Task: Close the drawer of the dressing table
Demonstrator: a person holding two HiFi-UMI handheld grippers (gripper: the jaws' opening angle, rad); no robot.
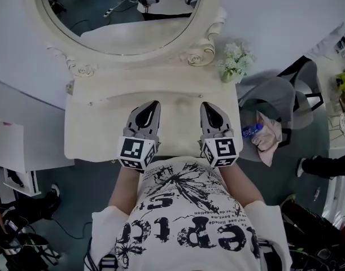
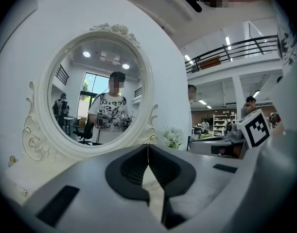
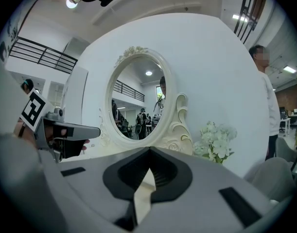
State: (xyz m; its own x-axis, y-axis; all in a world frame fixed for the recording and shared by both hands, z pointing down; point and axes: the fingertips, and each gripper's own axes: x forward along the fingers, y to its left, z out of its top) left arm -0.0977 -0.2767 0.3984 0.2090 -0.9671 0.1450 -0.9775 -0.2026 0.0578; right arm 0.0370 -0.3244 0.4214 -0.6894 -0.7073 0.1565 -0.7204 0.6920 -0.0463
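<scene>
We've both tongs over the cream carved dressing table (image 1: 99, 134), near its front edge: left tongs (image 1: 154, 104) and right tongs (image 1: 208, 106) side by side, tips toward the oval scroll-framed mirror (image 1: 118, 16). Both are clenched tip to tip, nothing btwn them. The drawer sits under the table's near edge, hidden from above; can't tell if it's fully in. Each cube bears black-and-white square markers, no letters. Our white T-shirt (image 1: 189, 219) has big black lettering, upside down, not clearly readable. White flower bunch (image 1: 235, 61) stands at the table's right rear corner
</scene>
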